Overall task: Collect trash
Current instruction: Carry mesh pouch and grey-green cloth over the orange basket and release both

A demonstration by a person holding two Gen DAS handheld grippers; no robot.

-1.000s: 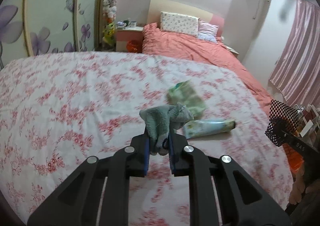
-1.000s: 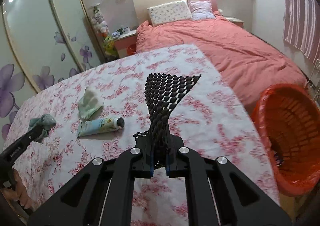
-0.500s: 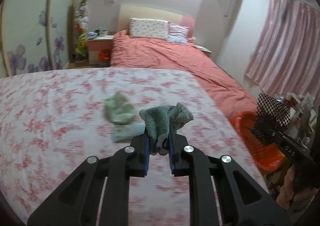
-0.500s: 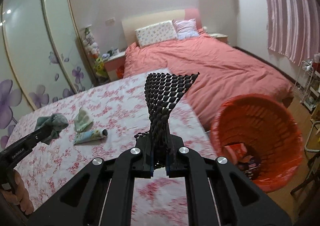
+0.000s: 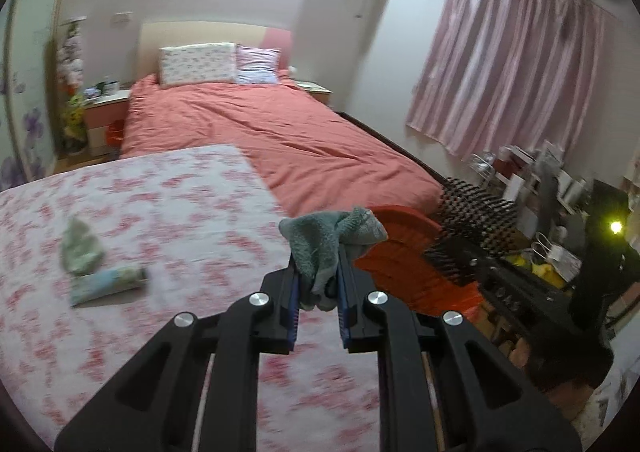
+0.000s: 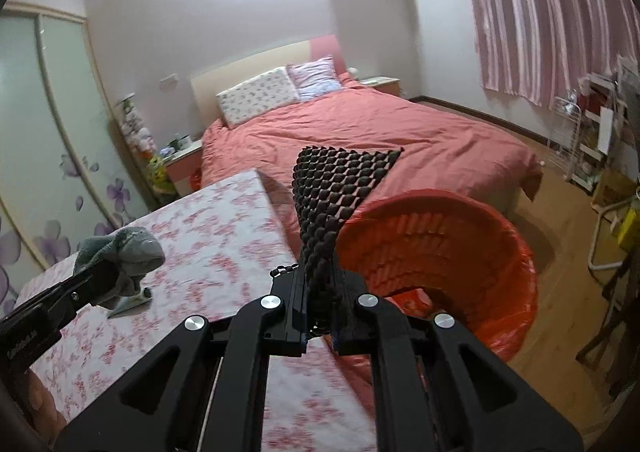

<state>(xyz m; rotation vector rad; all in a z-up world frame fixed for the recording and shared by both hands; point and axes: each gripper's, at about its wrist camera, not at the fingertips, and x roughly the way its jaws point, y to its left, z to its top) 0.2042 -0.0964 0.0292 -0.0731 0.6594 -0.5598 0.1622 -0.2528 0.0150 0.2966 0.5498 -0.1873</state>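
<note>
The landmark is the worktop (image 5: 168, 204), draped in a white cloth with a red flower print. Beyond its far edge lies a bed (image 5: 256, 132) under a salmon cover, with two pillows at the headboard. Just past the worktop's right edge, down on the wooden floor, stands a red basket (image 6: 472, 252) with some packaging at its bottom. Over the right part of the worktop, the left hand-held gripper (image 5: 318, 292) is clamped narrowly on a crumpled grey-green cloth (image 5: 328, 236), which bunches up above the blue pads. At the worktop's right edge, the right hand-held gripper (image 6: 320, 316) has its jaws fully together on a strip of black foam mesh (image 6: 336, 180), which fans upward in front of the basket. On the worktop, well to the left of the held cloth, lie a pale green wad (image 5: 80, 248) and, just beside it toward the near edge, a light blue tube (image 5: 108, 284) on its side.
</note>
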